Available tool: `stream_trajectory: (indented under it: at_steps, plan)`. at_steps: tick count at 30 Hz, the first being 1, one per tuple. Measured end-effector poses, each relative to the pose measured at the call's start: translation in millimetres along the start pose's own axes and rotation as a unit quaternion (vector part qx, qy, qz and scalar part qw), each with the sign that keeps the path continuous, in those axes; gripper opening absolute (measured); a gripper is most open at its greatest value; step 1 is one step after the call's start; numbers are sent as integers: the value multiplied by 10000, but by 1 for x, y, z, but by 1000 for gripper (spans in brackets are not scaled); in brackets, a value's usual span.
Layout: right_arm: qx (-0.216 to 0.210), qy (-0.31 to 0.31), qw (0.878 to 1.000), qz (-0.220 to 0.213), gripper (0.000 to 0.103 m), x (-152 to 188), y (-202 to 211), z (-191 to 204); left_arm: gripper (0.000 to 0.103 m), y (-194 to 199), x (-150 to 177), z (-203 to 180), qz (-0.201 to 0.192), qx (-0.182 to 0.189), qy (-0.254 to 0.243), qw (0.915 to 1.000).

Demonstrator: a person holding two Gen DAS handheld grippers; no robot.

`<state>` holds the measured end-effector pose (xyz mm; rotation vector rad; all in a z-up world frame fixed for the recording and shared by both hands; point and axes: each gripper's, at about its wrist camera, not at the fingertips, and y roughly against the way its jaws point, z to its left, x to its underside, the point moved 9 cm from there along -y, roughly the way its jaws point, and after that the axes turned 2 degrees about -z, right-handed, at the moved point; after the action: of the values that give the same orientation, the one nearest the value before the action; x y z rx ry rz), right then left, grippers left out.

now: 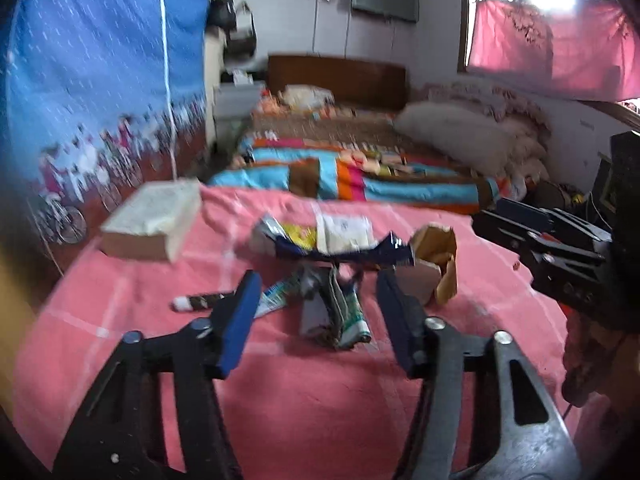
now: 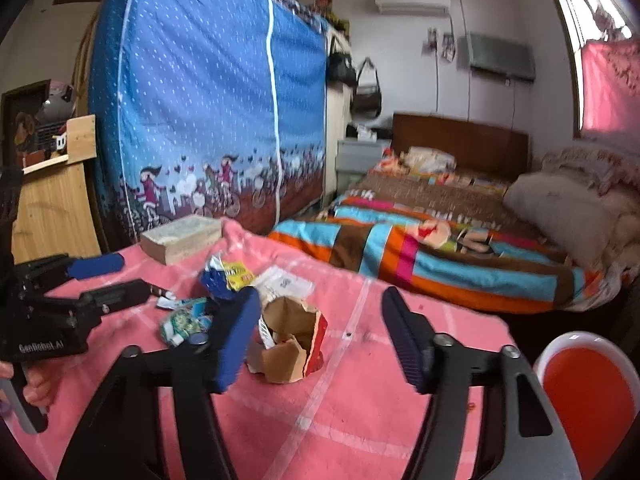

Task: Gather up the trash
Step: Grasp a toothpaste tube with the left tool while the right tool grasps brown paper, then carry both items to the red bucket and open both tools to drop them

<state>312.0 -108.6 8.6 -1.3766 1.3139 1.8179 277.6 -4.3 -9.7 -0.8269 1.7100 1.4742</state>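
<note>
left gripper (image 1: 316,312) jaws spread over crumpled green wrapper (image 1: 340,312) (untouched) on pink cloth (image 1: 300,400).

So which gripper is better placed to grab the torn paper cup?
Right, probably. The right gripper is open with the cup just ahead between its fingers; the left gripper faces the crumpled wrapper instead.

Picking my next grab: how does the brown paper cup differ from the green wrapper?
The cup stands upright, torn open and hollow; the wrapper lies crumpled and low. The cup sits ahead of the right gripper, the wrapper nearer the left gripper. Both rest on the pink cloth.
</note>
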Motion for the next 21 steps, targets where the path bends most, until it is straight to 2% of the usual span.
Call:
stream_trajectory:
  at_steps: [2,6,9,10,11,16,17,21]
  plan:
    - [-124,-146,9995,245,45,6,-14,-4,77,-11,7,1,273,92,116,9995]
    - [-360,-323,9973,556,42,16,-32,-3,71,-25,19,3,687,232,322,9969]
    - [-454,-330,9956,753,34,21,-41,3,57,-27,23,2,818,327,407,9953]
    - [-451,-325,9953,798,26,23,-43,3,49,-28,24,3,854,333,422,9949]
    - [-458,-337,9950,825,22,25,-43,3,43,-28,25,3,891,344,435,9945]
    - [-505,-553,9942,767,12,27,-36,-5,37,-22,26,3,884,361,476,9943]
    - [-514,-586,9942,748,7,27,-34,-6,36,-16,25,0,848,382,468,9946]
    - [-377,-672,9954,565,7,27,-19,-15,36,-2,30,-8,837,496,437,9943]
